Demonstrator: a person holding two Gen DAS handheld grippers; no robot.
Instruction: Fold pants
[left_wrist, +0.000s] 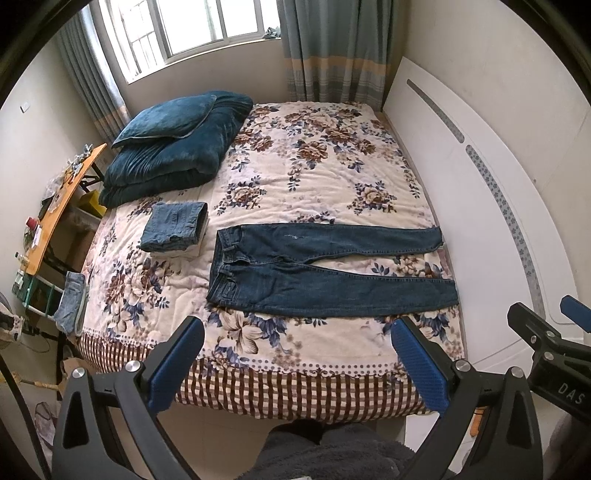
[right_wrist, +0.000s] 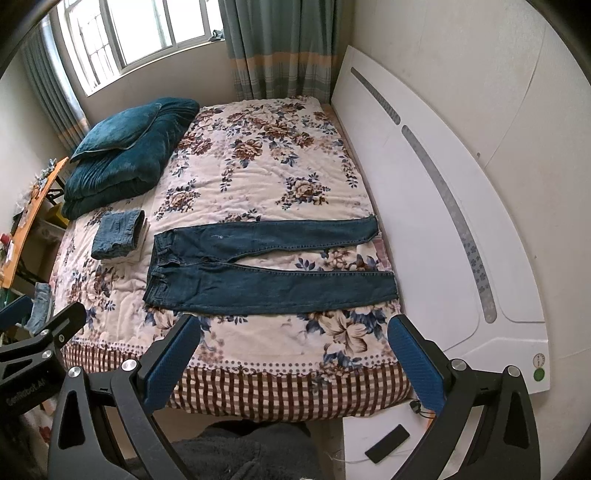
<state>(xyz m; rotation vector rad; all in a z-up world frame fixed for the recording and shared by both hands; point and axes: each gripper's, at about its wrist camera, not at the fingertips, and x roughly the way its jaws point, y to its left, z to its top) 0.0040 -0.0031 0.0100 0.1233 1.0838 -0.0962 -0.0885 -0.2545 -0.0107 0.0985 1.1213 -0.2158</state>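
Observation:
Dark blue jeans (left_wrist: 317, 273) (right_wrist: 258, 269) lie spread flat across the floral bed, waistband to the left, both legs stretched toward the white headboard on the right, slightly apart. My left gripper (left_wrist: 297, 332) hovers open above the bed's near edge, short of the jeans. My right gripper (right_wrist: 293, 330) is open too, holding nothing, at the same near edge. The right gripper also shows at the right border of the left wrist view (left_wrist: 543, 321), and the left gripper sits at the left border of the right wrist view (right_wrist: 44, 317).
A folded pair of lighter jeans (left_wrist: 173, 225) (right_wrist: 118, 234) rests left of the waistband. A teal quilt with pillow (left_wrist: 173, 144) (right_wrist: 125, 147) sits at the far left corner. Another denim piece (left_wrist: 72, 302) hangs off the left edge. An orange table (left_wrist: 62, 199) stands beside the bed.

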